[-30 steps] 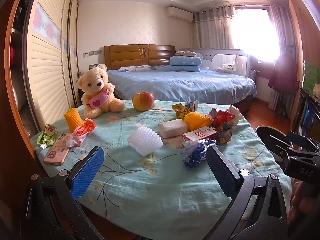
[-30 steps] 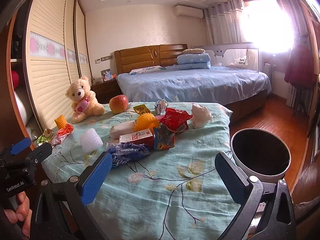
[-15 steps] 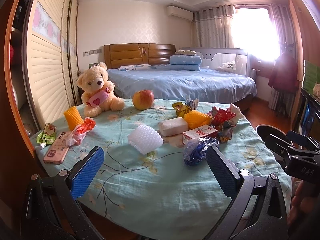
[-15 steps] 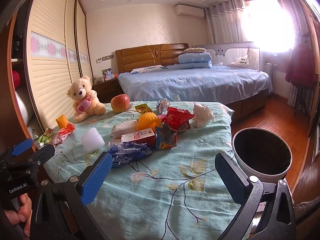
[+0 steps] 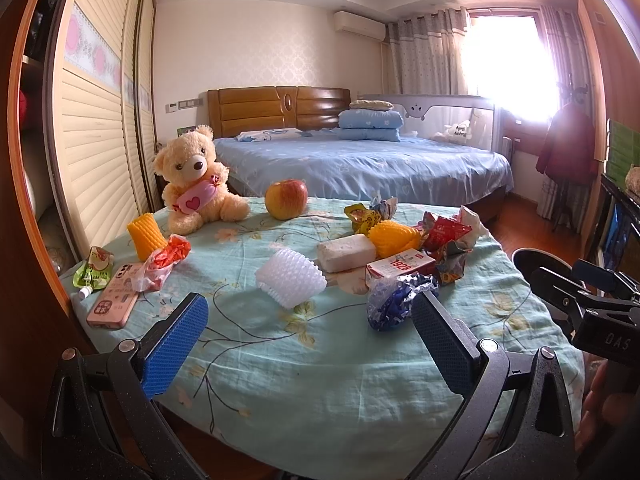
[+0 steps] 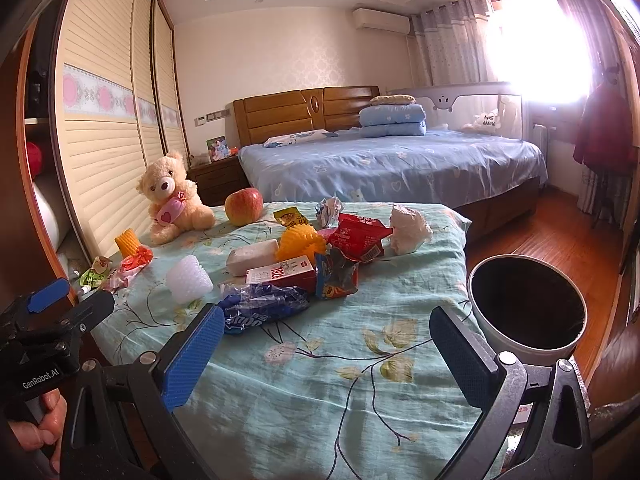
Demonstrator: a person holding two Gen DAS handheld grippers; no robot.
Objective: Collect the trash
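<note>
Trash lies scattered on the table's pale green cloth (image 5: 320, 364): a crumpled blue wrapper (image 5: 394, 300) (image 6: 262, 306), a white foam fruit net (image 5: 290, 278) (image 6: 188, 278), a red-and-white carton (image 5: 400, 266) (image 6: 282, 274), red snack bags (image 6: 358, 236), a yellow foam net (image 5: 392, 234) and a wad of white tissue (image 6: 408, 228). A round bin with a dark inside (image 6: 526, 304) stands at the table's right edge. My left gripper (image 5: 310, 346) hovers open at the near edge, short of the white net. My right gripper (image 6: 326, 354) is open too, empty, just before the blue wrapper.
A teddy bear (image 5: 198, 180), an apple (image 5: 286, 199), a pink phone (image 5: 114, 300), a green pouch (image 5: 94, 272) and a white block (image 5: 347, 252) also sit on the table. A large bed (image 6: 392, 164) lies behind, wardrobe doors (image 5: 100, 128) to the left.
Both grippers have crept slightly forward toward the table. Their jaws stay wide apart and nothing on the table has moved.
</note>
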